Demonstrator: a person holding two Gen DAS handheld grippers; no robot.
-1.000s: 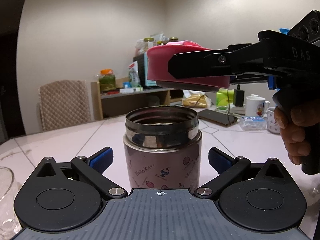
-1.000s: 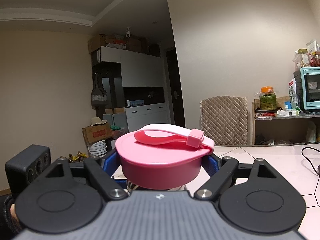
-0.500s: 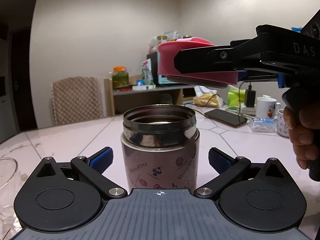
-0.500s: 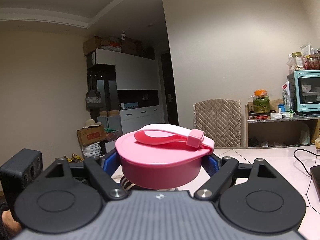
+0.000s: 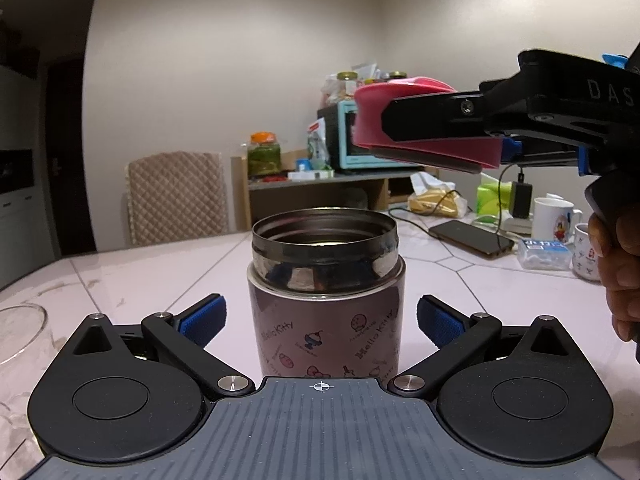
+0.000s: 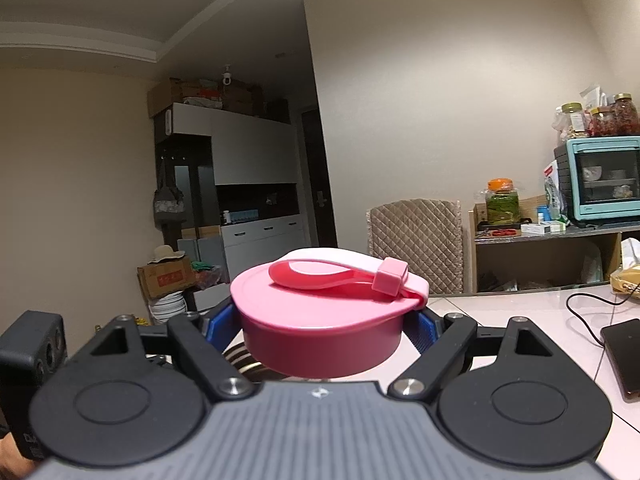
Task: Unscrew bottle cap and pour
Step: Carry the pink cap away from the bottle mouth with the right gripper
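1. We hold the pink cap (image 6: 320, 332) clamped between the blue pads of the right tongs (image 6: 322, 330); seen from the left wrist, it hangs in the air above and to the right of the bottle, well clear of the rim.
2. The bottle (image 5: 326, 292), a steel flask with a printed sleeve, stands upright and open-mouthed on the bench (image 5: 132, 276), between the pads of the left tongs (image 5: 322, 320), which are spread wide and touch neither side.
3. A clear glass vessel (image 5: 20, 336) shows at the left edge of the left view, near the bottle; we judge it the likely receiver for the pour.
4. The cap is off, so the scene fits either the cap going aside ahead of a pour or the cap coming back after one. In either case we keep the cap level and the grip firm, and close the left tongs squarely on the bottle's body before any tilt or twist.
5. Compared with the frame one second earlier, the cap has travelled to the right and away from the bottle mouth, while the bottle stands as it did and the left tongs remain just as wide.
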